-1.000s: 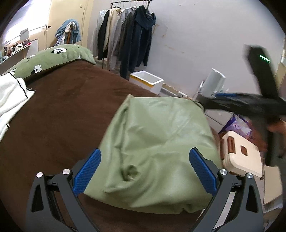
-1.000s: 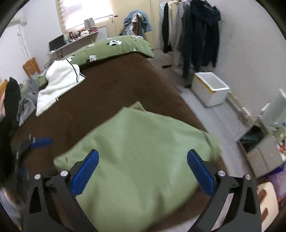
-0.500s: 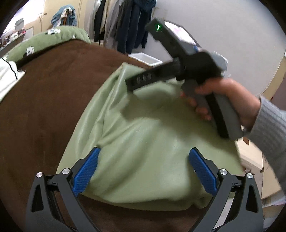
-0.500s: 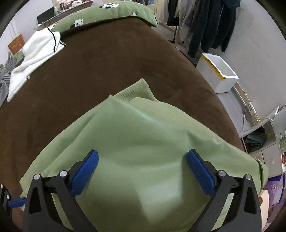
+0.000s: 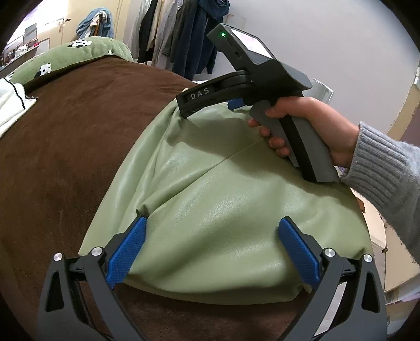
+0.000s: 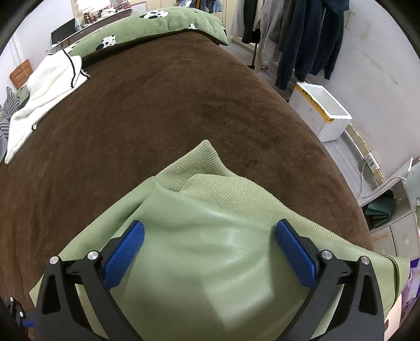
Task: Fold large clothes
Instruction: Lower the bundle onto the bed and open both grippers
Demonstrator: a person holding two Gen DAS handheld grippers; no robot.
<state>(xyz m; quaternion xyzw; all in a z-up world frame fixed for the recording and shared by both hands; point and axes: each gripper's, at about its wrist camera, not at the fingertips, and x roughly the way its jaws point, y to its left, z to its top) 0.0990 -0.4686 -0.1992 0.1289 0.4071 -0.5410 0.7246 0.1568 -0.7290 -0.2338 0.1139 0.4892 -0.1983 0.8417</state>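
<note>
A light green leather-look jacket (image 5: pixel 218 204) lies folded into a bundle on the brown bed cover (image 5: pixel 65 162). My left gripper (image 5: pixel 212 236) is open, its blue pads spread over the jacket's near edge, nothing held. In that view a hand holds the right gripper (image 5: pixel 210 105) down on the jacket's far end. In the right wrist view the right gripper (image 6: pixel 208 241) is open over the jacket (image 6: pixel 210 267); the ribbed hem (image 6: pixel 194 168) pokes out ahead of it.
A white garment (image 6: pixel 44 94) and a green panda-print pillow (image 6: pixel 157 23) lie at the bed's far end. Coats hang on a rack (image 6: pixel 296 34) by the wall. A white foam box (image 6: pixel 320 110) stands on the floor beside the bed.
The right gripper swung in from the right edge and came down onto the jacket's far end. The left gripper edged closer to the jacket's near edge. Both stayed open.
</note>
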